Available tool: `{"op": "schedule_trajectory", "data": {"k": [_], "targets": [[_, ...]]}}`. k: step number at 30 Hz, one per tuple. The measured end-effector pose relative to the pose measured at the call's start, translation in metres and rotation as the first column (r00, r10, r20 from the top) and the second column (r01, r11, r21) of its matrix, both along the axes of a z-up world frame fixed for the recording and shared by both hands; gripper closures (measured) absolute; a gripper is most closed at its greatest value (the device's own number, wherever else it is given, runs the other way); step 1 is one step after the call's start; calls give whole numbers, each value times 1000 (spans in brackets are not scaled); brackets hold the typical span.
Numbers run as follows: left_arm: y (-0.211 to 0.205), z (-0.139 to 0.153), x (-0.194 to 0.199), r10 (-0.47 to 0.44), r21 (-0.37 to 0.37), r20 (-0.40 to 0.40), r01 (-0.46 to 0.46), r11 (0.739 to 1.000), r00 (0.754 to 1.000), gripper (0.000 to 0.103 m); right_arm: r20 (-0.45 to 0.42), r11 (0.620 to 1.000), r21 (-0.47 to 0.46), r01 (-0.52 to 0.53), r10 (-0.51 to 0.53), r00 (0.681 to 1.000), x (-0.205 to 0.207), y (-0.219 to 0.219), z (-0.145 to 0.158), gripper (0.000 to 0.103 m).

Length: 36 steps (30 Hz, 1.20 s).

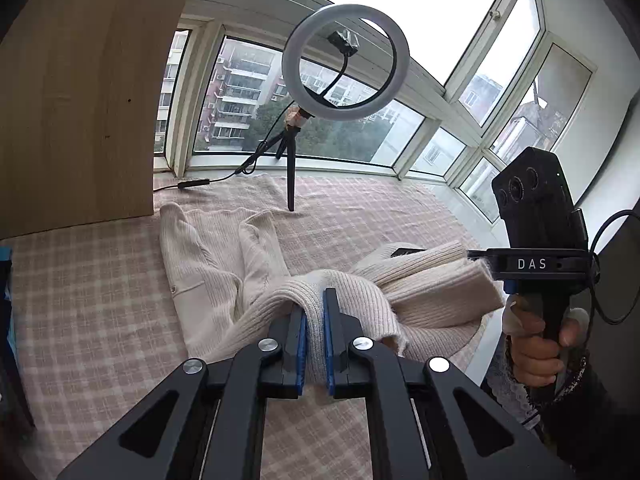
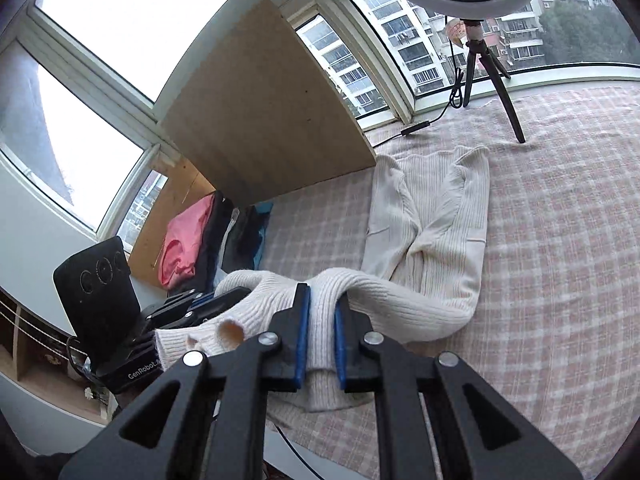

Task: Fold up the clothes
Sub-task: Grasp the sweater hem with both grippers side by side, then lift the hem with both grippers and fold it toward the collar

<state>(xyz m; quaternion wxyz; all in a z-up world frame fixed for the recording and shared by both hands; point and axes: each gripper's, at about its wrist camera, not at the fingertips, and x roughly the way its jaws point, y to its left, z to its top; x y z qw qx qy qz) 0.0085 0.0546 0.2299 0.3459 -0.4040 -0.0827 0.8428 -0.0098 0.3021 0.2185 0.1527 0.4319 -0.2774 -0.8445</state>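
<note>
A cream ribbed knit cardigan (image 1: pixel 208 264) lies on the pink checked cloth (image 1: pixel 92 312), its far part flat and its near hem lifted. My left gripper (image 1: pixel 315 300) is shut on a bunched fold of that knit, blue pads pressing both sides. In the right wrist view the same cardigan (image 2: pixel 444 216) stretches away, and my right gripper (image 2: pixel 322 304) is shut on another fold of it. The other gripper (image 1: pixel 536 264), held by a hand (image 1: pixel 536 344), appears at right with knit against it. The left gripper's body (image 2: pixel 176 312) shows at the lower left.
A ring light on a small tripod (image 1: pixel 344 64) stands at the far edge by the windows, its cable (image 1: pixel 224 178) trailing left. A wooden board (image 1: pixel 80 100) leans at the left. Pink and dark clothes (image 2: pixel 188 240) are piled beside the board.
</note>
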Motion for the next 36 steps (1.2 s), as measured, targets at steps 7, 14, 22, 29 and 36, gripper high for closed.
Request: {"op": "schedule_trajectory", "data": {"k": [7,14,22,29,36], "targets": [[10,-33,-84,62,-20,89,-61,998,994,97,90,996,-56,70,-65,994,-84,41,-26,92],[18,-96,-165,92,-47,236,-83,995,967,97,276,991,-78,109,-84,957,-167,70,-103,92],[-7,-173,-253,186,23,500,-228,973,846,92,416,930,-297,218,-80,906,-234,131,-183,76],[-28,-152,-238,147,71,390,-188,980,909,56,221,995,-45,87,-75,972,-202,115,-165,65],[-23,-146,-239,172,-77,288,-157,985,942,52,229,999,33,13,-20,973,-215,83,-183,65]]}}
